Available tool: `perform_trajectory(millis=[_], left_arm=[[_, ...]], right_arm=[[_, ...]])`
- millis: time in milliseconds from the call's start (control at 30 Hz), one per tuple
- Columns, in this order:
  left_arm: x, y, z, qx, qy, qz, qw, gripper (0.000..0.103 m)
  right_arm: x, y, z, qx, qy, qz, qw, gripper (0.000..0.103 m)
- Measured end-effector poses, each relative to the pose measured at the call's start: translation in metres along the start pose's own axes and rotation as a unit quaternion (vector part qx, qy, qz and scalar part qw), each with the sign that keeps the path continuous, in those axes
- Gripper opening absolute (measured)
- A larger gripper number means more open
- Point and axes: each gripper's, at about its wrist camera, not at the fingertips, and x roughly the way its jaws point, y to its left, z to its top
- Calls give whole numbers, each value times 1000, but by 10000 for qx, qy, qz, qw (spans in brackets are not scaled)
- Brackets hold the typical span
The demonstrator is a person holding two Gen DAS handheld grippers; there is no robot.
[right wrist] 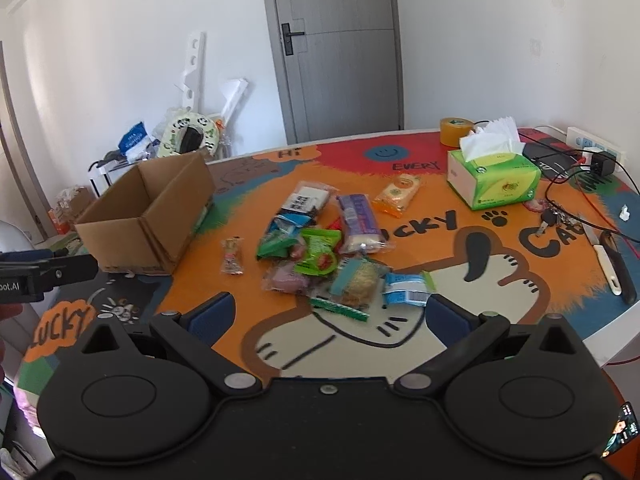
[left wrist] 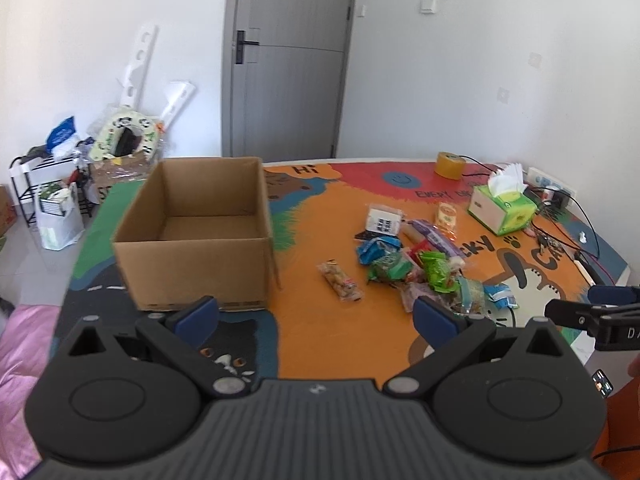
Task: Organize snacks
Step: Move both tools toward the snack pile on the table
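Near the middle of the bench [right wrist: 420,312] lies a loose heap of snack packets [right wrist: 324,248], with an empty cardboard box [left wrist: 196,232] toward its left edge. Both the left claw [left wrist: 316,312] and right claw [right wrist: 328,316] hover spread wide, holding nothing.

Plenty of bare mat [right wrist: 420,240] in front of the snack pile [right wrist: 320,248], so coming in low from the near edge is wide open. The cardboard box [left wrist: 192,236] sits well to the left with its top open and a clear strip between it and the pile; only one small packet [left wrist: 340,280] lies there. Behind and to the right it's tighter: tissue box [right wrist: 494,178], tape roll [right wrist: 456,130], keys [right wrist: 554,218] and loose cables [right wrist: 580,184].
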Motion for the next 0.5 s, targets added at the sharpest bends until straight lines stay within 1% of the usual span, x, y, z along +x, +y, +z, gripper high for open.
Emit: perform_trajectory(millis=[33,67,167,200,233,333,433,500], left_arm=[[5,-2,1,-1,15,-50,10000,103],[10,-4,2,52,-95,-57,9999,103],[23,-9,5,28,-51,-159,9999,103],[28,-10,5,99,-36,-126,9999,103],[30,-10,6,-19,-4,-248,9997,103],[41,-11,7,-9,77,-290,9995,102],[53,-12,9,8,69,-300,9995,101],[60,-14,9,-10,59,-346,9994,101]], right_arm=[[2,-4,0,33,-11,-19,10000,103],[4,-8,1,86,-26,-28,10000,103],[12,-19,3,245,-32,-44,9997,103],[14,-22,3,278,-46,-64,9996,103],[16,-24,3,293,-61,-82,9995,103],[24,-28,2,283,-62,-118,9995,103],[34,-31,0,263,-25,-145,9995,94],[40,-34,-1,280,34,-98,9996,85]])
